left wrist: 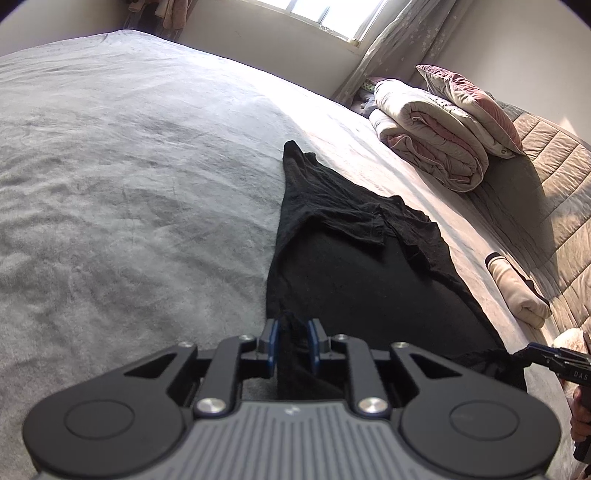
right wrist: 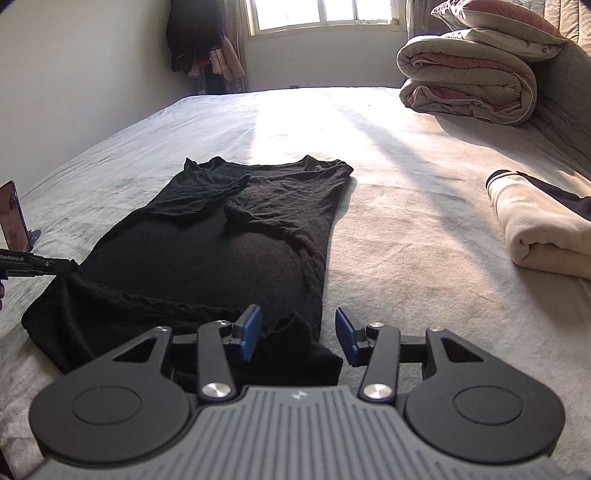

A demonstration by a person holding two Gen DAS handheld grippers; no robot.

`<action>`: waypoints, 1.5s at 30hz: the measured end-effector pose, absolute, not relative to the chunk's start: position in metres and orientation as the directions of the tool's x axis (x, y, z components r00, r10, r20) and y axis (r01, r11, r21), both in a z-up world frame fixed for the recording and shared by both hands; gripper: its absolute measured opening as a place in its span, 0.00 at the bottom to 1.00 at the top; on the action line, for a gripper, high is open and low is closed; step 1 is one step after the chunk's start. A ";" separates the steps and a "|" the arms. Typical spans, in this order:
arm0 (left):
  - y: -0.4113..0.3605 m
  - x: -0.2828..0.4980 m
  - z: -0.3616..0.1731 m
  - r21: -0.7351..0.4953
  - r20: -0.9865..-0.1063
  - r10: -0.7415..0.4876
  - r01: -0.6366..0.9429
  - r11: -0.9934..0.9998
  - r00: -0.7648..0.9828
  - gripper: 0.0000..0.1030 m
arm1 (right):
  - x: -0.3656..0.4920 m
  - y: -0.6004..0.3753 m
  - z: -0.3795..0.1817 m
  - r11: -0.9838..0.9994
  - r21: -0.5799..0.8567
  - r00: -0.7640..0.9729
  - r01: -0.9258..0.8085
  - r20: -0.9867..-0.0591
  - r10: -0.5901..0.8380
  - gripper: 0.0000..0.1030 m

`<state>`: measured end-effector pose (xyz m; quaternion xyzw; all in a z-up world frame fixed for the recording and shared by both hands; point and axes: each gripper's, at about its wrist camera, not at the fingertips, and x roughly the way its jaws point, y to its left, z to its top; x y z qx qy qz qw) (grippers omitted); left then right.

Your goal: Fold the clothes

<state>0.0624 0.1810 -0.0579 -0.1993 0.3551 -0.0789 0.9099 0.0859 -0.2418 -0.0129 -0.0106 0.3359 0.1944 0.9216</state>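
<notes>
A black shirt [left wrist: 351,277] [right wrist: 229,251] lies lengthwise on the grey bed sheet [left wrist: 129,184], with both sleeves folded in over its body. My left gripper [left wrist: 293,343] is at the shirt's near hem corner, its blue pads closed on a bunch of the black fabric. In the right wrist view the left gripper [right wrist: 72,265] shows at the left edge, with the cloth tented up to its tip. My right gripper [right wrist: 301,334] stands open at the other hem corner; that corner lies loose between its pads, touching neither. In the left wrist view the right gripper [left wrist: 532,354] shows at the far right.
A rolled duvet [right wrist: 469,85] with a pillow [right wrist: 498,18] on it sits at the head of the bed, by the quilted headboard [left wrist: 554,177]. A folded cream garment [right wrist: 546,229] lies right of the shirt. A phone on a stand [right wrist: 13,218] is at the left edge.
</notes>
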 end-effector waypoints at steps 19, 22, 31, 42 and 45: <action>0.168 0.054 -0.054 -0.335 -0.559 -0.230 0.037 0.942 0.796 0.03 | 0.085 -0.230 -0.030 0.919 0.088 0.716 -0.384 -0.601 0.356 0.08; 0.175 0.046 -0.051 -0.365 -0.499 -0.230 0.038 0.930 0.835 0.03 | 0.080 -0.241 -0.026 0.931 0.106 0.757 -0.350 -0.553 0.348 0.06; 0.180 0.049 -0.050 -0.400 -0.421 -0.211 0.028 0.916 0.882 0.03 | 0.091 -0.263 -0.018 0.941 0.186 0.826 -0.283 -0.452 0.337 0.06; 0.170 0.074 -0.065 -0.314 -0.544 -0.099 -0.093 0.945 0.833 0.08 | 0.119 -0.260 -0.046 0.980 0.129 0.790 -0.154 -0.579 0.201 0.17; 0.171 0.070 -0.056 -0.319 -0.520 -0.082 -0.104 0.942 0.850 0.11 | 0.115 -0.266 -0.040 0.980 0.148 0.804 -0.130 -0.563 0.192 0.18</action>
